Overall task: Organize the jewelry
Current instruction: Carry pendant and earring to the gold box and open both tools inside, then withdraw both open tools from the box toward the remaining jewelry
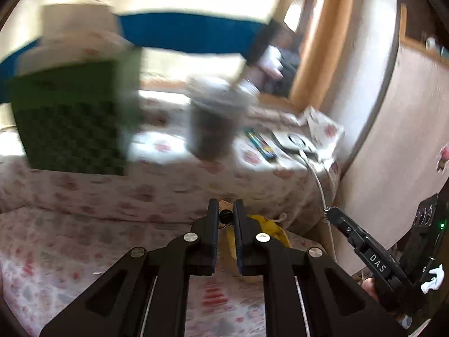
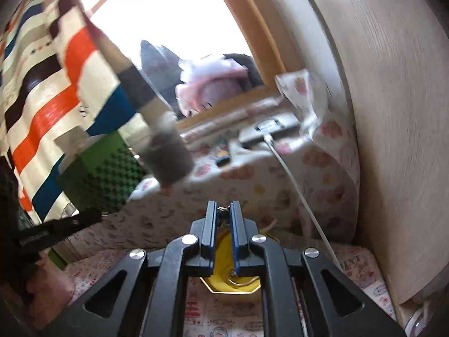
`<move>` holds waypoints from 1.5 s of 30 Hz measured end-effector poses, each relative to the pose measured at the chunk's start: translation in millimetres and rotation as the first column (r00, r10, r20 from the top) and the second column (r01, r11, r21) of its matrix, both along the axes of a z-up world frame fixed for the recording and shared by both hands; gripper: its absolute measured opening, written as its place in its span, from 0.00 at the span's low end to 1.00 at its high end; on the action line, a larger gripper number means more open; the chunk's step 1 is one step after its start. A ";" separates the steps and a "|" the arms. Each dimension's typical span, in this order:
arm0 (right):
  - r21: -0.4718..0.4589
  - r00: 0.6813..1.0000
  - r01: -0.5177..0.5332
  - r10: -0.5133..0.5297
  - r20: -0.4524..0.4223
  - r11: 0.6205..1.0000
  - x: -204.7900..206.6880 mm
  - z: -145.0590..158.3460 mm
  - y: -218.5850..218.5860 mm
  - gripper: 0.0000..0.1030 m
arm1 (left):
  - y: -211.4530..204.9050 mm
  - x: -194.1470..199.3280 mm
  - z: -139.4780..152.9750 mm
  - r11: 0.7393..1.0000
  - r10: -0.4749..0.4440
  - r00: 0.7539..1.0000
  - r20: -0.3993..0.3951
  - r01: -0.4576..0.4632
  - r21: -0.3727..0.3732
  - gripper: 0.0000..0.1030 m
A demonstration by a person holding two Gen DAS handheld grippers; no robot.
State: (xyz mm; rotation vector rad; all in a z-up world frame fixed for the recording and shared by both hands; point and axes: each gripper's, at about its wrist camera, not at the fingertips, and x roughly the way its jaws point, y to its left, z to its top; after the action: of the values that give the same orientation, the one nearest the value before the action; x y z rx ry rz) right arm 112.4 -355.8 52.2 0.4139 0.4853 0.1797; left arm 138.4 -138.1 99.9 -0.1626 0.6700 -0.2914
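Note:
My left gripper (image 1: 226, 213) is shut on a small dark piece of jewelry (image 1: 225, 216) held between its tips above a yellow-lined jewelry box (image 1: 269, 226). My right gripper (image 2: 223, 212) is shut on a small dark jewelry piece (image 2: 223, 213) at its tips, above the same yellow-lined box (image 2: 221, 278). The right gripper's finger shows in the left wrist view (image 1: 362, 241); the left one shows at the left edge of the right wrist view (image 2: 56, 230). Both views are motion-blurred.
A floral cloth covers the low table (image 1: 157, 185). On it stand a green checkered box (image 1: 70, 120), a grey cup (image 1: 213, 123), pens (image 1: 261, 143) and a white device with a cable (image 1: 297, 143). A wooden panel (image 2: 393, 112) is at right.

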 end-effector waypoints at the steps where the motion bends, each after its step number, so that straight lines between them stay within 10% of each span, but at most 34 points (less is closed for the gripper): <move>1: 0.010 1.000 0.001 -0.001 -0.011 1.000 2.7 -5.2 -4.2 0.08 | -9.4 6.2 -7.0 1.000 -0.017 1.000 -0.021 0.017 -0.001 0.09; 10: 0.227 0.973 -0.106 0.148 -0.179 0.968 39.7 -59.1 -32.3 0.08 | -45.5 44.6 -66.4 0.995 -0.094 0.968 -0.233 0.099 0.007 0.09; 32: 0.324 0.949 -0.084 0.176 -0.263 0.942 49.8 -80.5 -37.0 0.10 | -83.6 52.3 -72.4 0.974 -0.113 0.973 -0.199 0.148 0.172 0.10; 45: 0.171 0.976 -0.089 0.120 -0.180 0.981 22.6 -37.6 -4.7 0.32 | -41.0 3.1 -25.0 0.982 -0.061 0.998 -0.004 0.061 0.178 0.68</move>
State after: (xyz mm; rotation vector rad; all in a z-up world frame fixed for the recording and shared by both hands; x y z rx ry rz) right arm 135.0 -360.5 14.6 0.5679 0.6836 0.2848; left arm 141.6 -179.1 74.9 0.0291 0.6967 -0.2888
